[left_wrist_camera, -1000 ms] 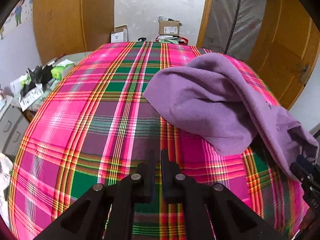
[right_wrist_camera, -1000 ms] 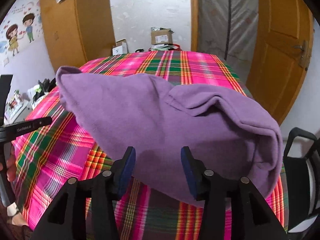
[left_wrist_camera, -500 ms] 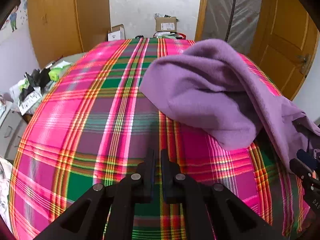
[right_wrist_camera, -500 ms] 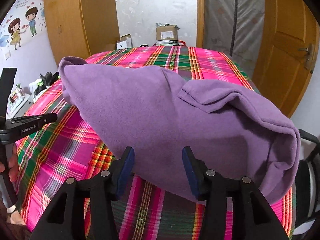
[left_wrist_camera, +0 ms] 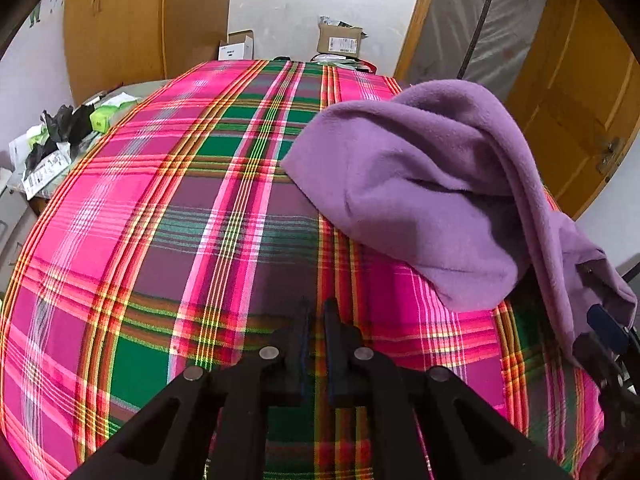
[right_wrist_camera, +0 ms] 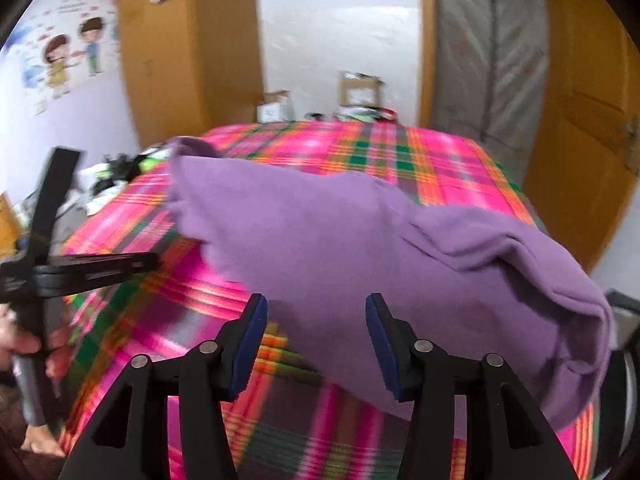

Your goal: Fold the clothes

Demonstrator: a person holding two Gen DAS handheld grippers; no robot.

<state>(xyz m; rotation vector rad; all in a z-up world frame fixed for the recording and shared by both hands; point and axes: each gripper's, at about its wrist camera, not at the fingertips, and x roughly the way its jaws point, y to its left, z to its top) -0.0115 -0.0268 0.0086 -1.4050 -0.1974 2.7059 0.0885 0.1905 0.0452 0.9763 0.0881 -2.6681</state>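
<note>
free room: left and near part of the plaid-covered table [left_wrist_camera: 120,240] is seen bare; wide open surface ahead of the left gripper [left_wrist_camera: 316,312].
edges: far table edge is backed by cardboard boxes [left_wrist_camera: 340,40]; left edge runs beside a cluttered side surface [left_wrist_camera: 60,140]; right edge sits near a wooden door [left_wrist_camera: 580,100].
garment: purple fleece garment [left_wrist_camera: 420,184] lies bunched on the right half of the table, one part trailing down to the near right corner.
hidden: in the left wrist view the trailing end is draped over the right gripper, whose tips are largely covered there; garment type cannot be made out. Right wrist view is motion-blurred. A hand [right_wrist_camera: 24,344] on the left gripper's handle is cut off at the frame edge.
left gripper: nearly closed, a narrow slit between the jaws, just been opening slightly; nothing between them, held over bare cloth.
right gripper [right_wrist_camera: 316,344]: jaws wide and just been opening further; garment is seen lying past the blue pads [right_wrist_camera: 250,344], no pad seen pressing on it.
</note>
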